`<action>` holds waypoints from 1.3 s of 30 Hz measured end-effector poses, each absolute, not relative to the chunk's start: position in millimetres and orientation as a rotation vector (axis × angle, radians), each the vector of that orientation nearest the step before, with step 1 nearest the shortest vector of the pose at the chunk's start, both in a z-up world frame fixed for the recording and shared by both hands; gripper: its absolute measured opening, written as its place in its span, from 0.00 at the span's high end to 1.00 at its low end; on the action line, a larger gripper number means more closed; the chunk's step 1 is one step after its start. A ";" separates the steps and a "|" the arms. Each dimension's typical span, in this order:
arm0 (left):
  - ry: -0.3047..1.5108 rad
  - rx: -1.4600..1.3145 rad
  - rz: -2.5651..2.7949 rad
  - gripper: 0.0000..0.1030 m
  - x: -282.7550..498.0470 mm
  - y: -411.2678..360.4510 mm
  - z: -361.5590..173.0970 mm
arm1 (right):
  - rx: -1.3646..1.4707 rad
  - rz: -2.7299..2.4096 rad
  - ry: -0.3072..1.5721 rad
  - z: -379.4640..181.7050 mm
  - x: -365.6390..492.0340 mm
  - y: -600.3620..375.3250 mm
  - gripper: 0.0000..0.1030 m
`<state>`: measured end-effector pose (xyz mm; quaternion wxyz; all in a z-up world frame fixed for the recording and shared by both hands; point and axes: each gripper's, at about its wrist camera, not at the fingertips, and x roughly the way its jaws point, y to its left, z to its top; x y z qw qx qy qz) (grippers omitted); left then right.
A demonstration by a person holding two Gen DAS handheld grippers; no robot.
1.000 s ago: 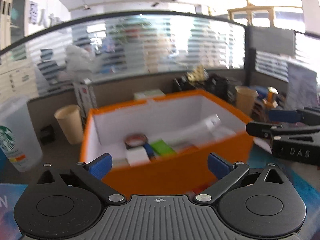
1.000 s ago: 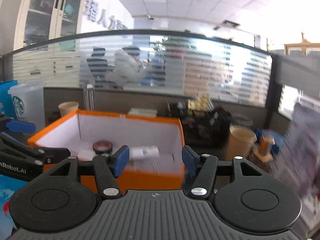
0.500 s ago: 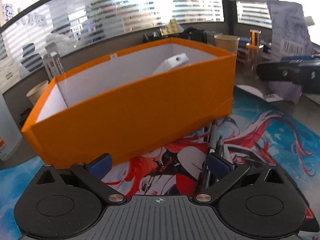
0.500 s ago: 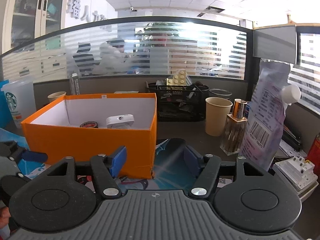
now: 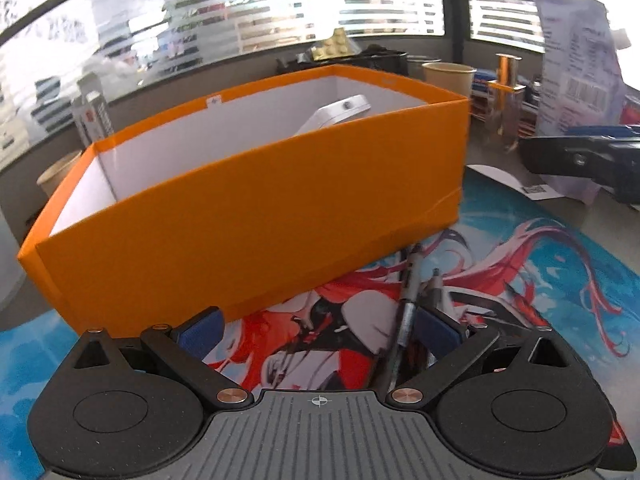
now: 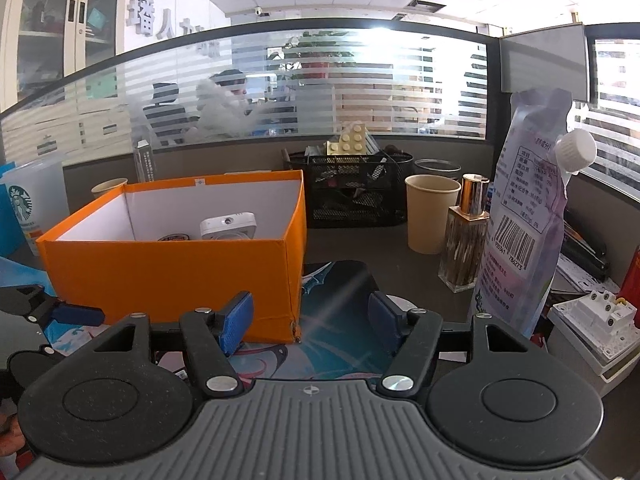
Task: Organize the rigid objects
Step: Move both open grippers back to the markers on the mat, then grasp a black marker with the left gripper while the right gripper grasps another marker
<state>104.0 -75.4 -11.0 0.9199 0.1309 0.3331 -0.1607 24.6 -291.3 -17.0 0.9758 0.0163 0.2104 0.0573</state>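
From the left wrist camera, the left gripper (image 5: 318,330) sits low over a colourful printed desk mat (image 5: 540,280), its blue-padded jaws spread wide with nothing between them. Straight ahead stands an open orange cardboard box with white inner walls (image 5: 248,216), resting on the mat. A white rounded rectangular device (image 5: 340,114) leans inside it, its top edge showing above the near wall. Two dark slim pens (image 5: 408,300) lie side by side on the mat just in front of the box's right corner, running toward the gripper's right finger (image 5: 436,330); whether they touch it cannot be told. The other gripper's black body shows at the right edge.

From the right wrist camera, the right gripper (image 6: 312,320) hangs above the same mat (image 6: 340,320), jaws parted and empty. The orange box (image 6: 172,276) is ahead and to the left; inside lie the white device (image 6: 228,226) and, beside it, a small round dark tin (image 6: 174,237). Behind the box stands a black wire-mesh desk organiser (image 6: 352,196). To its right are a beige paper cup (image 6: 430,214), a glass perfume bottle with a gold cap (image 6: 466,248) and a tall purple spouted pouch (image 6: 528,216). The left gripper's blue fingertip (image 6: 78,314) pokes in at the left edge.
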 end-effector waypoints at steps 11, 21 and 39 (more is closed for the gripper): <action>0.710 0.170 -0.359 0.03 106.0 -52.2 -23.4 | 0.039 0.161 0.477 -26.2 28.5 -278.5 0.38; 0.669 0.208 -0.511 0.35 88.7 -55.1 -20.2 | 0.044 0.155 0.562 -41.4 50.4 -272.2 0.37; 0.665 0.268 -0.662 0.33 65.0 -67.7 -20.2 | -0.166 0.225 0.662 -68.6 94.3 -221.6 0.33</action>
